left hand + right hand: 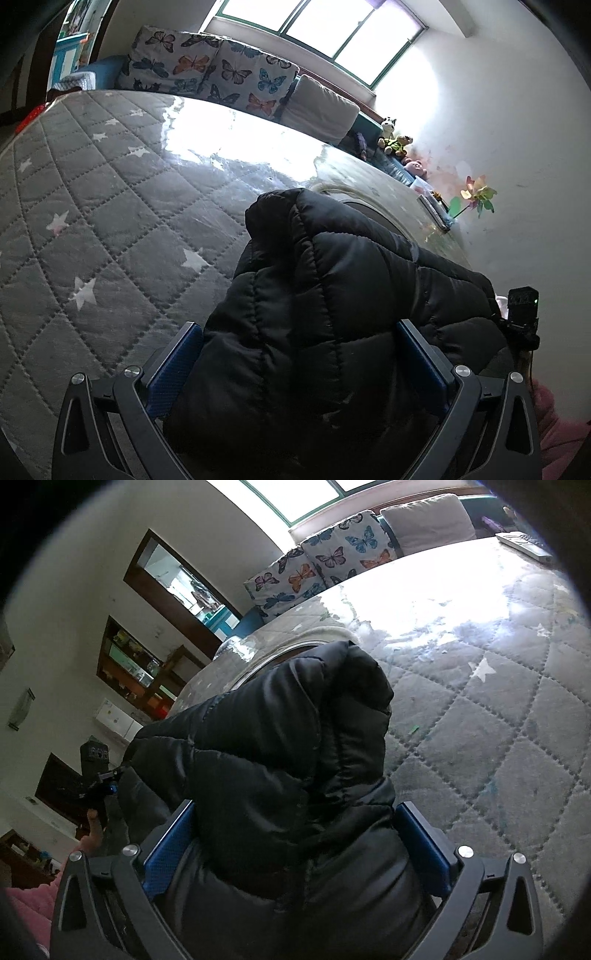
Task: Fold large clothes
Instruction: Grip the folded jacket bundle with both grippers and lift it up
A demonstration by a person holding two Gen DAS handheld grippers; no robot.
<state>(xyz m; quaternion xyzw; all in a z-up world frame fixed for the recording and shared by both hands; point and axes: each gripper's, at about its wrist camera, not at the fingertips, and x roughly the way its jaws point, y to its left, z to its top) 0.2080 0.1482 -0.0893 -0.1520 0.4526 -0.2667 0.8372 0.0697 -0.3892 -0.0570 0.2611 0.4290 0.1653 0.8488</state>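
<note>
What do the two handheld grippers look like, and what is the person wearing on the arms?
Both the left gripper and the right gripper look alike: black angular frames with silver round bolts, and flat blue textured pads on the fingers' inner faces. A small black camera box sits on the right gripper as the left view shows it. The person wears a pink sleeve.

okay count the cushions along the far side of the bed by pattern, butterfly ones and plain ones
Butterfly cushions: 2
Plain grey cushion: 1
Total: 3
</note>
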